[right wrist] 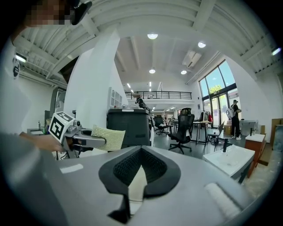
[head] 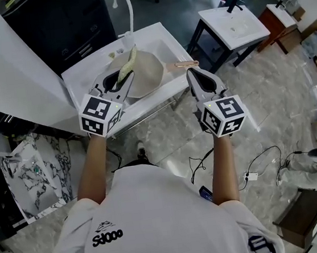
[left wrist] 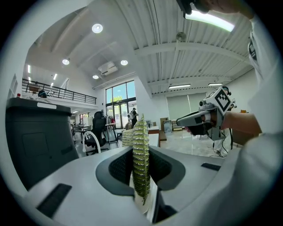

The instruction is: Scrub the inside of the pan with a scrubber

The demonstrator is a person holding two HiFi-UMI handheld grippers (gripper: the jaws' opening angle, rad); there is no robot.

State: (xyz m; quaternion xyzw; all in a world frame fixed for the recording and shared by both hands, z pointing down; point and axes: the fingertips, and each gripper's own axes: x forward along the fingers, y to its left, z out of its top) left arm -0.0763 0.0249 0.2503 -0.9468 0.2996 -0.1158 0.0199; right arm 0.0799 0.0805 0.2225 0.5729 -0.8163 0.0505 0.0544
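**Near**
- Left gripper [head: 117,83]: on the left, jaws clamped on the scrubber [head: 126,68], a pale green ribbed pad pinched edge-on and sticking out past the jaws.
- Right gripper [head: 192,76]: on the right, jaws closed together with nothing between them. Its tip is just beside the pan's wooden handle [head: 186,64], not on it.

**Far**
- Pan [head: 149,72]: pale and round, lying in the white sink [head: 169,48], handle pointing right.
- Faucet [head: 126,4]: white, arched, at the far edge of the sink.

**Progress (judged)**
- Tool is in hand and the pan is in place.
- Both gripper views look level across the room, and neither shows the pan.
- The pad therefore seems held up off the pan, so no scrubbing stroke appears to be under way.
- The pan is not held steady.
- The scrubbing itself seems to remain to be done.

**Not made out**
- From the head view the scrubber overlaps the pan's near-left rim, so contact cannot be judged.
- The left gripper and pad cover part of the pan's inside.
- Dirt, water and foam are too small to tell.
- The floor of the sink is hidden under the pan.
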